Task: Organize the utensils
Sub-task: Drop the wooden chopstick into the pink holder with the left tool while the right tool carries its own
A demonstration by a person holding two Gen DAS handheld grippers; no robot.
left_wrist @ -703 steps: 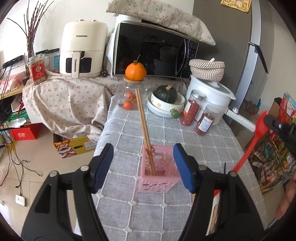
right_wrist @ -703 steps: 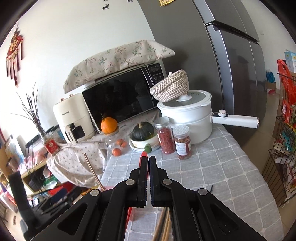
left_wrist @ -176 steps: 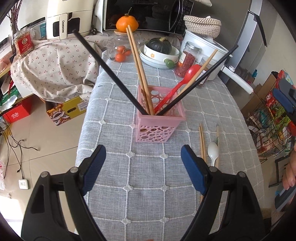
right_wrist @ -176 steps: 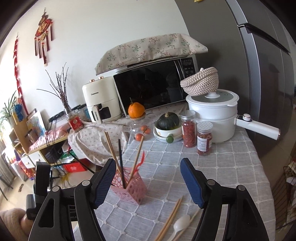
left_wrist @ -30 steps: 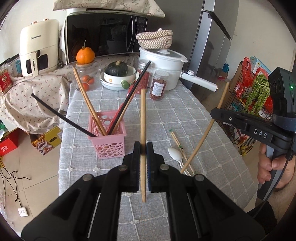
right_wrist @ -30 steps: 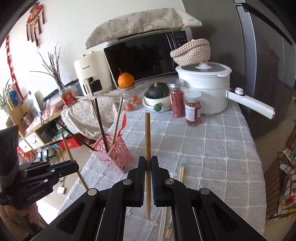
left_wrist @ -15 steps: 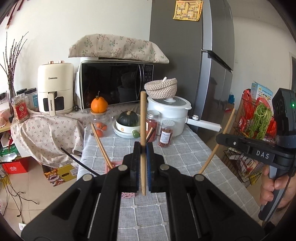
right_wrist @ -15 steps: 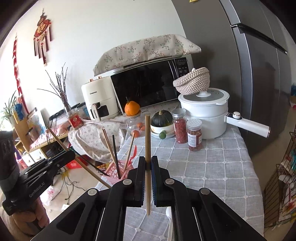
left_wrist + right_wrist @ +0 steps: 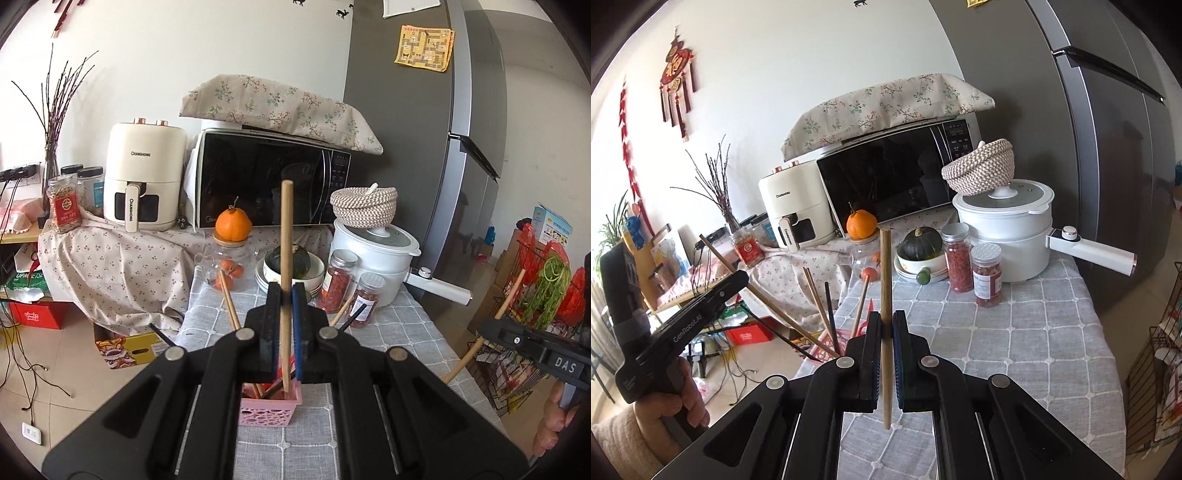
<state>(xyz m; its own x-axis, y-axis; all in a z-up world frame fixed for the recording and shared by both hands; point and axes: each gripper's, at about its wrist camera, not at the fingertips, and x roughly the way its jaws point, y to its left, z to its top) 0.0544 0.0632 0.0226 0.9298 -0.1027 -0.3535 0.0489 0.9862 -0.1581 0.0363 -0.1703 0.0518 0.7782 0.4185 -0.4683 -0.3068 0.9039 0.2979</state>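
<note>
In the left wrist view my left gripper [image 9: 285, 293] is shut on an upright wooden chopstick [image 9: 285, 229]; its lower tip hangs at the rim of the pink basket [image 9: 269, 409], which holds several chopsticks and a red spoon. My right gripper [image 9: 885, 318] is shut on a second upright wooden chopstick [image 9: 885, 266] above the grey checked tablecloth [image 9: 1015, 332]. The right wrist view shows the left gripper [image 9: 740, 277] at the left with its chopstick [image 9: 775, 306] slanting down toward the basket [image 9: 827, 349]. At the right edge of the left wrist view is the right gripper [image 9: 487, 328].
Along the table's far end stand a white pot with a long handle [image 9: 1008, 221], two red-filled jars [image 9: 987, 275], a pumpkin in a bowl [image 9: 921, 240] and an orange on a glass jar [image 9: 861, 224]. Behind are a microwave [image 9: 273, 181], an air fryer [image 9: 144, 177] and a fridge [image 9: 406, 129].
Both grippers have risen and tilted upward with their chopsticks. The pink basket now lies directly under the left gripper's chopstick tip.
</note>
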